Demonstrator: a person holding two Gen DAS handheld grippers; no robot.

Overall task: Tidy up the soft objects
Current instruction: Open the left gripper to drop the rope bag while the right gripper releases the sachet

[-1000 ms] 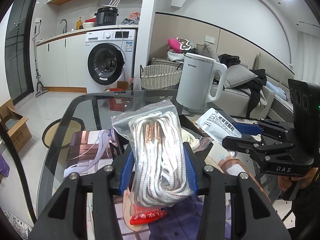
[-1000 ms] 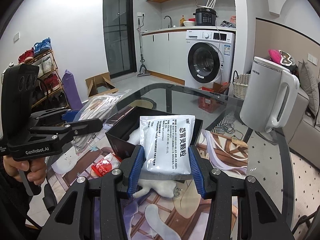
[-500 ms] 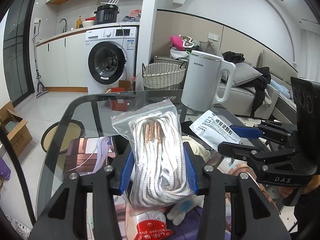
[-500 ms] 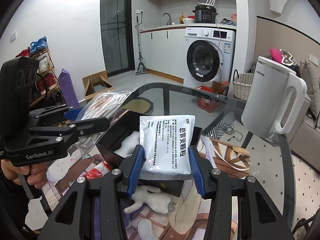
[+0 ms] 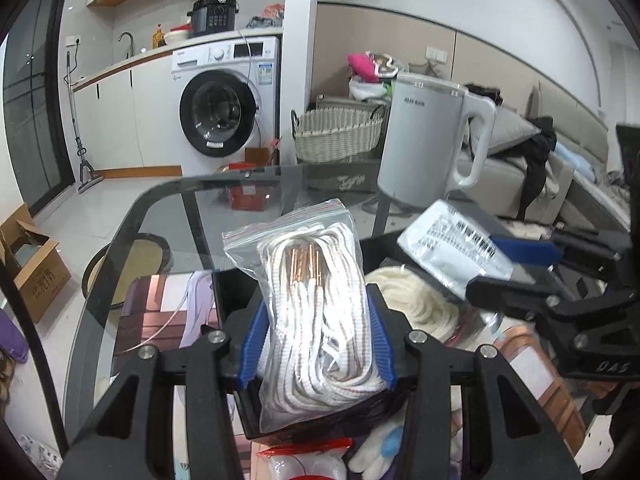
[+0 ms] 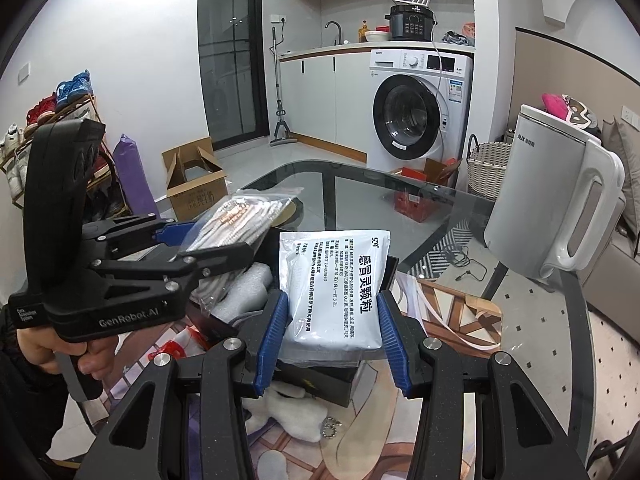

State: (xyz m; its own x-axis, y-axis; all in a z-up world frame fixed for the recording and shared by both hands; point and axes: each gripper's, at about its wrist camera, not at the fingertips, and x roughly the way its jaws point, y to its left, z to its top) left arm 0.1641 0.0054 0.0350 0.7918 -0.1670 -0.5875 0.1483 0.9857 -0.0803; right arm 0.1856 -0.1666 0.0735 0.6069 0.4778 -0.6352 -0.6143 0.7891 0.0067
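Both grippers have carried their loads forward since a second ago, and the black box (image 5: pixel 400 248) now sits right under them. On the left, our left gripper (image 5: pixel 316 344) pinches the cord bag (image 5: pixel 316 300) between its blue pads; the bag stands with its long axis pointing away from us, zip end at the far side, over the near left of the box. To the right, our right gripper (image 6: pixel 330 340) squeezes the white sachet (image 6: pixel 334 284), also lengthwise away from us, printed face up, top edge far, above the box's near edge. We judge we are mid-placement: next we should lower each load into the box beside the wool (image 5: pixel 412 300) already there, then spread the jaws.
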